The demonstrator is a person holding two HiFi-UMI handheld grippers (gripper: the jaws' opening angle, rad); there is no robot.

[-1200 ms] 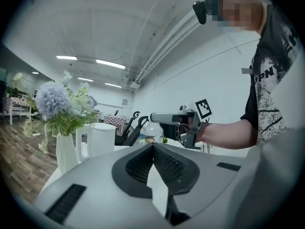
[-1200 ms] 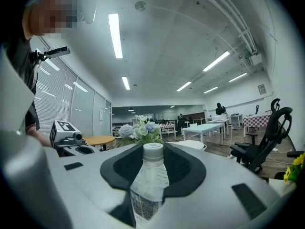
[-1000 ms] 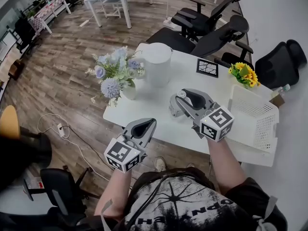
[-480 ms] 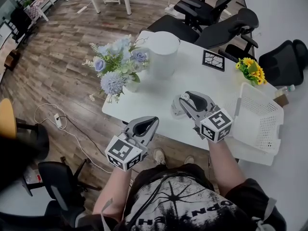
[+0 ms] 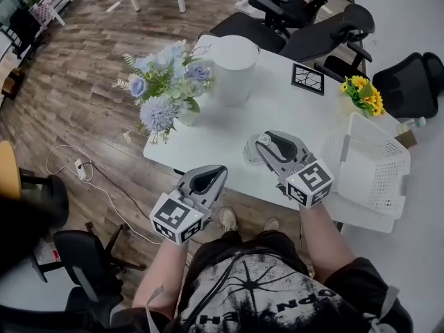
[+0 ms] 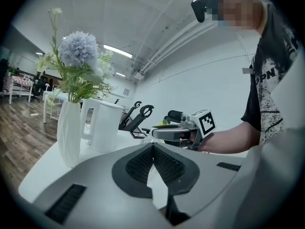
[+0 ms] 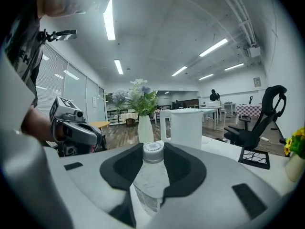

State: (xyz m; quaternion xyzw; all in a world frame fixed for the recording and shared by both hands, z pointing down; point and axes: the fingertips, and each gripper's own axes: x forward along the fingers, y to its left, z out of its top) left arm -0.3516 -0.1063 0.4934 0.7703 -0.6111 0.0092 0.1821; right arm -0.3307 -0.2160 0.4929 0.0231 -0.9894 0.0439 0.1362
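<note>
My right gripper (image 5: 267,143) is shut on a clear water bottle (image 5: 251,151) with a white cap, held upright over the near part of the white table (image 5: 208,127). In the right gripper view the bottle (image 7: 151,175) sits between the dark pads, cap on top. My left gripper (image 5: 216,171) hangs just off the table's near edge, to the left of the right one. Its pads meet at the tip (image 6: 153,147) with nothing between them. Each gripper shows in the other's view: the right gripper (image 6: 176,132) and the left gripper (image 7: 76,130).
A white kettle (image 5: 234,68) and a white vase of blue flowers (image 5: 170,92) stand on the far left of the table. A white basket (image 5: 371,165) sits at the right edge, with yellow flowers (image 5: 361,92) and a small framed marker (image 5: 308,78) behind it. Black chairs (image 5: 326,33) stand beyond.
Both grippers have come lower and nearer the table; vase and kettle loom larger in both gripper views. The right gripper still holds the bottle, and the left stays shut.
</note>
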